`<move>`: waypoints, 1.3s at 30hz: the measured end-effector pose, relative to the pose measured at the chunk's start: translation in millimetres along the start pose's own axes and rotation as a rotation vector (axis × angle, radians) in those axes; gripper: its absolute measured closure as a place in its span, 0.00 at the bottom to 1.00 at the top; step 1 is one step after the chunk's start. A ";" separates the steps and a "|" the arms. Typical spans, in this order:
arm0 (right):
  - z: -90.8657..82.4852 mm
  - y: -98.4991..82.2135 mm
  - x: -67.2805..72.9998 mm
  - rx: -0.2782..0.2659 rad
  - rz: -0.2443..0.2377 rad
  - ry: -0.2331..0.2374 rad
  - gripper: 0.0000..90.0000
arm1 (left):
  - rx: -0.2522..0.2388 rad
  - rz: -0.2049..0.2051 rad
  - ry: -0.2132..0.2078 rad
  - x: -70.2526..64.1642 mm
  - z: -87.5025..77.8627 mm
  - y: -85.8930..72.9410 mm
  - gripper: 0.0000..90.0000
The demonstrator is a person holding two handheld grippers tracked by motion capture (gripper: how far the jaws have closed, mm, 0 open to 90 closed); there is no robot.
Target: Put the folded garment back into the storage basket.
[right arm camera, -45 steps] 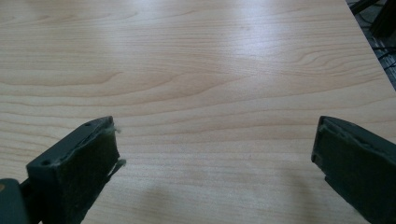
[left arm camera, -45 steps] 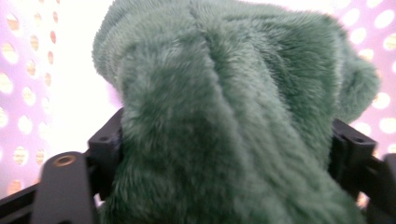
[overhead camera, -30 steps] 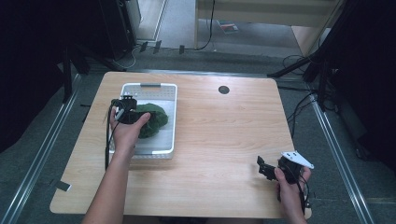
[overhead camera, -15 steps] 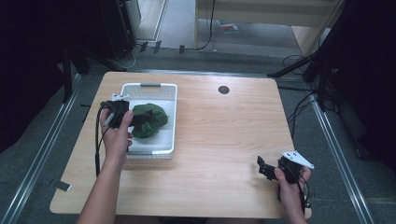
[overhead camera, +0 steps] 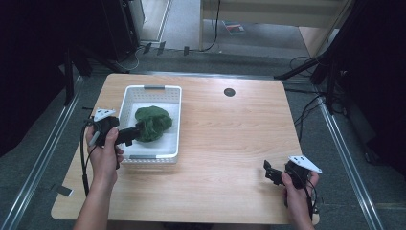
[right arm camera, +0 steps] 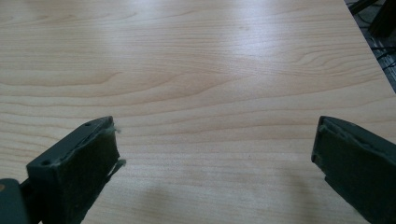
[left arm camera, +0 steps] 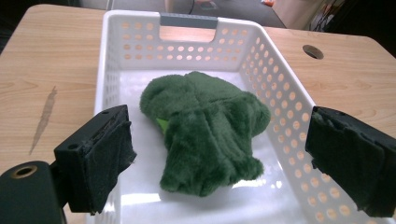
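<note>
**Plush toy lies in the basket as my left gripper backs off**

From the high view I see the green plush toy [overhead camera: 152, 123] lying in the white basket [overhead camera: 125, 101] on the left half of the wooden table [overhead camera: 225, 139]. My left gripper [overhead camera: 135, 132] hangs over the basket's left wall, pointing across at the toy, its tip right at the toy's edge. My right gripper [overhead camera: 269, 171] rests near the table's front right corner, well apart from the basket.

The left gripper view gives me what the overhead cannot: both black pads [left arm camera: 105, 158] stand wide on either side of the toy [left arm camera: 205, 128], not pressing on it, so this gripper is open and holds nothing. It also shows the basket's perforated walls, the grey handle [left arm camera: 188, 21] at the far end, and a bright green patch in the plush. The right gripper view shows its jaws spread wide over bare wood, with nothing between them.

Against a second ago, my left hand has drawn back from over the basket towards its left side, and its jaws have just been opening, with the toy left lying between them. The right hand has not shifted.
</note>
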State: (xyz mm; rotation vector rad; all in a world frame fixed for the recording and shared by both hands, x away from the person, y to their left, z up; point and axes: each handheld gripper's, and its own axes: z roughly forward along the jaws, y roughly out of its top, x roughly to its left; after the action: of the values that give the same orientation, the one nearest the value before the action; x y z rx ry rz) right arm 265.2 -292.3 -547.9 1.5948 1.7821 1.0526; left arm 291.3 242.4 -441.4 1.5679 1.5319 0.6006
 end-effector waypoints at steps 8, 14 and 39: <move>0.0 0.0 0.1 0.001 -0.001 -0.002 0.01 | -0.040 -0.008 0.009 15.4 -19.5 -19.7 0.09; 0.0 0.0 0.2 0.000 -0.003 -0.003 0.01 | -0.072 -0.013 0.021 28.1 -34.3 -36.9 0.09; 0.1 0.1 0.4 0.003 -0.005 -0.008 0.01 | -0.134 -0.110 0.050 85.7 -48.7 -107.4 0.08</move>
State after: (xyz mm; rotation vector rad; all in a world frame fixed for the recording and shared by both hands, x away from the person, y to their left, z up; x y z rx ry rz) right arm 265.2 -291.8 -547.8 1.5936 1.7824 1.0404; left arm 202.9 325.6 -522.0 1.3682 1.5706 0.6704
